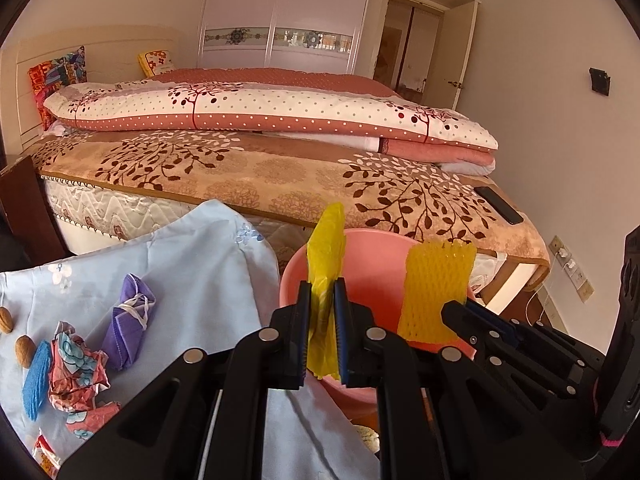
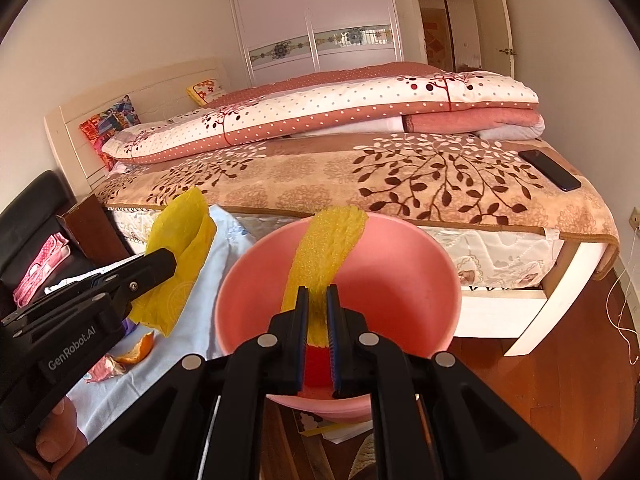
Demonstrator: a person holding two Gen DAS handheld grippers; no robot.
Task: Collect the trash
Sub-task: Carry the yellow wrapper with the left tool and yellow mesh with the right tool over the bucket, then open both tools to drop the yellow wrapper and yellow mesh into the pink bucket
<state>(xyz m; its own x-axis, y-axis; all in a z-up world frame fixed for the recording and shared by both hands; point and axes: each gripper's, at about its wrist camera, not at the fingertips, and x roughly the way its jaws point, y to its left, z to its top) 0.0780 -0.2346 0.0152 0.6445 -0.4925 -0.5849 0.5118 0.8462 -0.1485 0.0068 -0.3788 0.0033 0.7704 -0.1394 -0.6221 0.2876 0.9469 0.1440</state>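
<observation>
My light-blue cloth carries crumpled floral wrappers, a purple mask, a blue pad, two almonds and orange peel. Beside it the pink basin rests on the wooden floor.

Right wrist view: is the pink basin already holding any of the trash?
No, the pink basin shows a bare inside; the yellow foam net hangs above it, clamped in the right gripper.
</observation>
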